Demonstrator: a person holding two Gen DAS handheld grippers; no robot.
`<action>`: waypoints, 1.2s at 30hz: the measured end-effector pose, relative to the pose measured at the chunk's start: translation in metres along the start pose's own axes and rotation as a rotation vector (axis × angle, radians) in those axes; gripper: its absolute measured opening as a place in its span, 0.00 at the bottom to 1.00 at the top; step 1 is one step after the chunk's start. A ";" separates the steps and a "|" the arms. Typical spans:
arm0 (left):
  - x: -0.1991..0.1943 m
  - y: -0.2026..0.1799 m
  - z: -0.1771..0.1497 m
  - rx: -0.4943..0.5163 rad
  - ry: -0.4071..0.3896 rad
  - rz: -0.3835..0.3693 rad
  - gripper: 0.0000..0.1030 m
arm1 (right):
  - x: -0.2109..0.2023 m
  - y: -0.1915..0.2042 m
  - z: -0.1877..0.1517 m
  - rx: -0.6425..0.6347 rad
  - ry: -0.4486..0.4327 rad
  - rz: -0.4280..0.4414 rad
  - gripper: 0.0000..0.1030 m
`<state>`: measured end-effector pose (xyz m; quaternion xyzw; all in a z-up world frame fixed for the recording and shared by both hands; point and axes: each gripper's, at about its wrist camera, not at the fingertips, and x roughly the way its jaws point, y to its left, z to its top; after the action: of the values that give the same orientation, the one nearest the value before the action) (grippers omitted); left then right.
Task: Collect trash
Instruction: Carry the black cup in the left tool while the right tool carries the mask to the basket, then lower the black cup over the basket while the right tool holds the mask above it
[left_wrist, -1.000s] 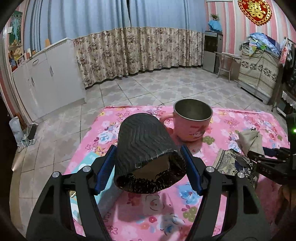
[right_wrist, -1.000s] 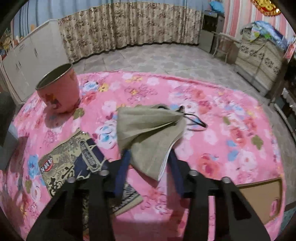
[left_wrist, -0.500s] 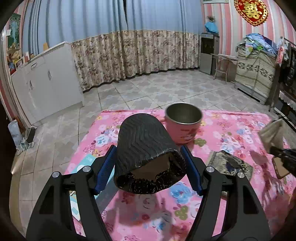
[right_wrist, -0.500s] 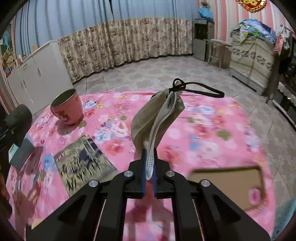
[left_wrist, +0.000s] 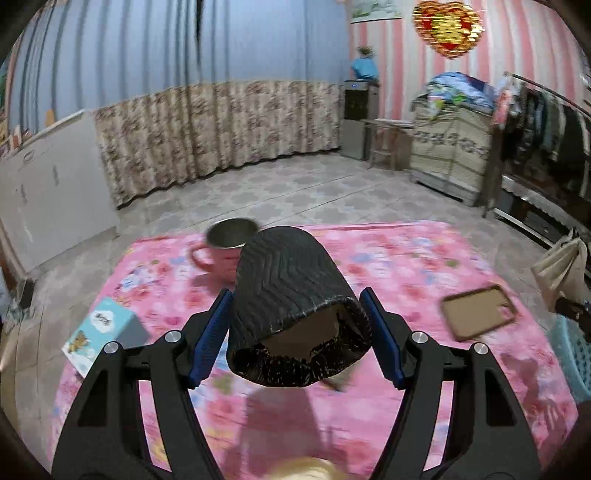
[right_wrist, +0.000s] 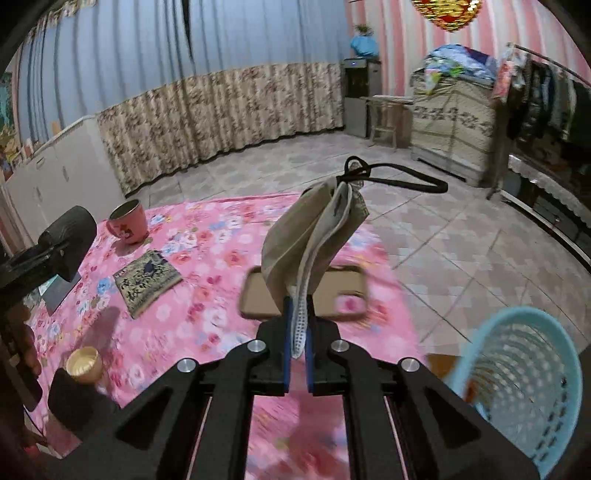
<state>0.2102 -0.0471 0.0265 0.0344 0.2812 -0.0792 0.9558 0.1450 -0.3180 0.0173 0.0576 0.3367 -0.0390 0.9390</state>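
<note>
the left gripper (left_wrist: 295, 332) clamped a black ribbed paper cup (left_wrist: 291, 295); the right gripper (right_wrist: 297, 347) pinched a folded beige face mask (right_wrist: 314, 229) beside a light-blue perforated plastic basket (right_wrist: 524, 387).

Pink-striped wall (left_wrist: 517, 92); blue curtain (left_wrist: 184, 48); tiled floor (left_wrist: 295, 192); white cabinet (left_wrist: 48, 184)

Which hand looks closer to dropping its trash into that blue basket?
The right. The right gripper, clamped on the face mask, has the blue basket just beside it. The left gripper, holding the black cup, sees the basket only at its far edge.
</note>
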 end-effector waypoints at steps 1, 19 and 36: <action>-0.004 -0.012 -0.002 0.015 -0.005 -0.009 0.66 | -0.007 -0.009 -0.003 0.009 -0.005 -0.010 0.06; -0.021 -0.246 -0.037 0.204 0.061 -0.374 0.67 | -0.068 -0.162 -0.072 0.204 -0.032 -0.300 0.06; -0.027 -0.316 -0.044 0.314 0.039 -0.383 0.77 | -0.077 -0.231 -0.097 0.325 -0.024 -0.333 0.06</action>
<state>0.1106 -0.3501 -0.0030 0.1300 0.2851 -0.3011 0.9006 -0.0012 -0.5311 -0.0274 0.1514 0.3197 -0.2478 0.9019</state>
